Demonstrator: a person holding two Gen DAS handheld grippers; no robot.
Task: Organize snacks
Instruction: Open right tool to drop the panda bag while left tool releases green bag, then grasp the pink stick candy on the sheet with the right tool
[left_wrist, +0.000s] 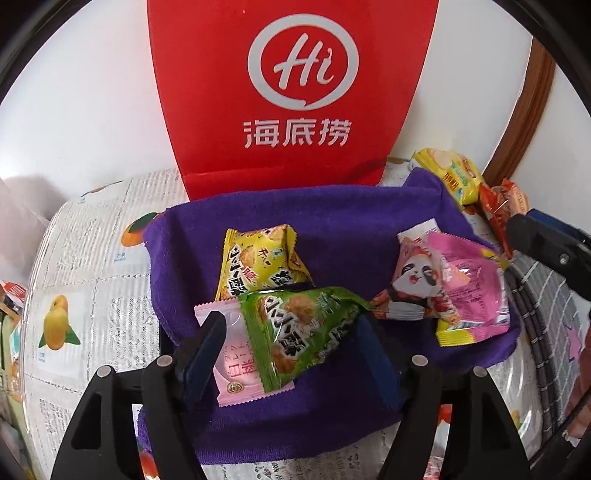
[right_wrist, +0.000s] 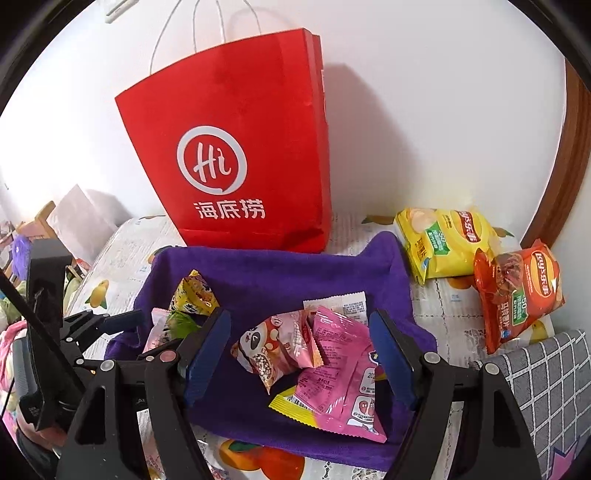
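- Left tool (left_wrist: 286, 354) nearest the lens: fingers apart, straddling the green snack packet (left_wrist: 303, 328), which lies on the pale pink packet (left_wrist: 236, 354). Pads don't look pressed on either, so I read both as released onto the purple towel (left_wrist: 184, 258).
- Yellow snack packet (left_wrist: 258, 262) sits just behind the green one, touching it.
- Right tool (right_wrist: 299, 350): fingers wide apart, hovering over the panda packet (right_wrist: 269, 347) and the bright pink packet (right_wrist: 340, 380); clamped on nothing.
- Step, my read: grouping small packets on the towel; left drop looks done, right pile next.
- Still outside the towel: yellow Lay's bag (right_wrist: 443, 240) and orange Lay's bag (right_wrist: 517, 295), on the fruit-print table (right_wrist: 443, 306) to the right. Red paper bag (right_wrist: 236, 147) stands upright behind the towel.
- Next move needs: left tool backing off without dragging the green packet; right tool reaching further right for a Lay's bag, pinching a seam rather than the puffed middle.
- Pose: both tools pitched down towards the towel, left one steeper.
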